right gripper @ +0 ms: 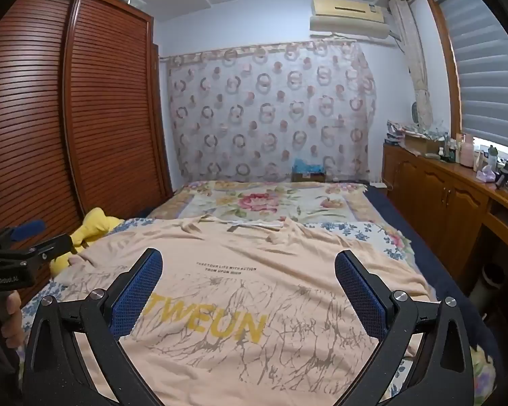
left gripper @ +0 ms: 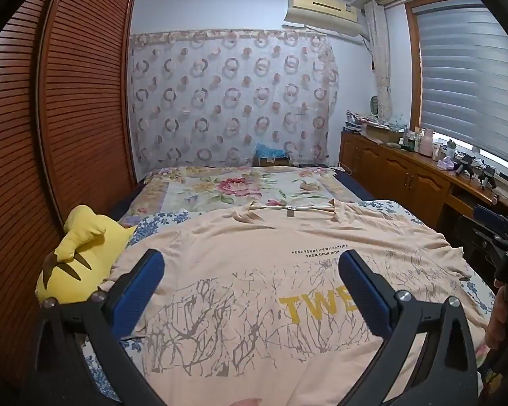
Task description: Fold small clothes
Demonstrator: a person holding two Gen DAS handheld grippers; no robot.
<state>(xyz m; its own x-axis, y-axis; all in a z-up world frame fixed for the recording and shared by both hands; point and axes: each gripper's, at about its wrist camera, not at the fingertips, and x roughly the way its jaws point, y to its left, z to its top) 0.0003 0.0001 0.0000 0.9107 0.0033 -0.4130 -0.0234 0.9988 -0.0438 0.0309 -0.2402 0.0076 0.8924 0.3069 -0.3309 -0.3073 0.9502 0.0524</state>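
Peach cotton fills the near half of both views: a T-shirt [left gripper: 254, 270] printed with grey branch patterns and yellow "TWEUN" lettering lies spread face up on the bed [left gripper: 247, 186], its neckline at the far edge and its hem towards the cameras. The cloth is laid out almost flat with only shallow creases, and nothing of it is folded yet, so the task appears to stand at its very start. The left gripper [left gripper: 250, 264] hovers above the shirt's left part with its blue-padded jaws spread wide and nothing between them; the right gripper [right gripper: 249, 264] does the same over the right part, equally wide and empty. Each is held by a hand [right gripper: 6, 314] at the frame edge. A yellow plush toy [left gripper: 78, 257] sits just beside the shirt's left sleeve, against the louvred wardrobe [left gripper: 50, 118]. The next move probably calls for both grippers to drop to the fabric and pinch one side at shoulder and hem, catching both layers so the side can be carried inward without dragging the whole garment.
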